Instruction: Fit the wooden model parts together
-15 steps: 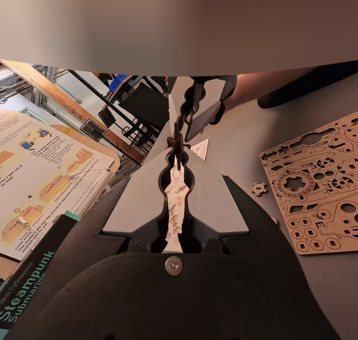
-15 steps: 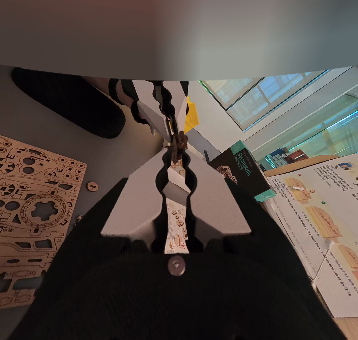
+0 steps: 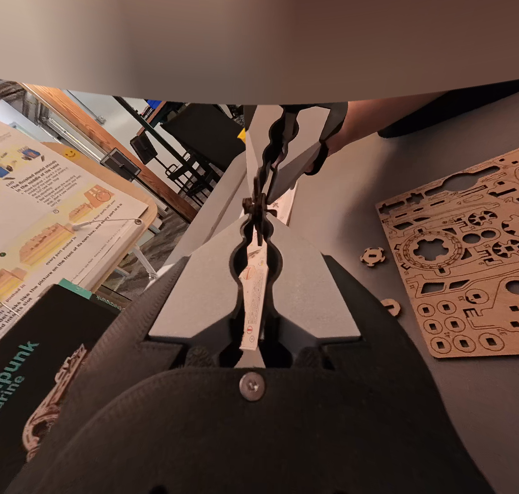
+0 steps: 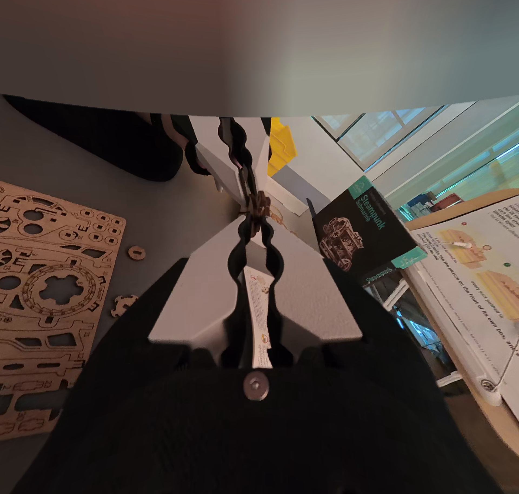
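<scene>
Left claw (image 3: 257, 222) pinching a small wooden gear (image 3: 259, 229) edge-on at its tips. Right claw (image 4: 252, 222) tip-to-tip against it, clamped on a second gear (image 4: 259, 203). The two gears touch, raised above the grey worktop (image 3: 337, 227). Parts sheet (image 3: 460, 255) lies flat beside; loose gear (image 3: 372, 256) near its edge.

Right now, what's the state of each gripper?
Left gripper: jaws closed on a small wooden gear piece.
Right gripper: jaws closed on another wooden piece, which meets the first at the tips.
</scene>
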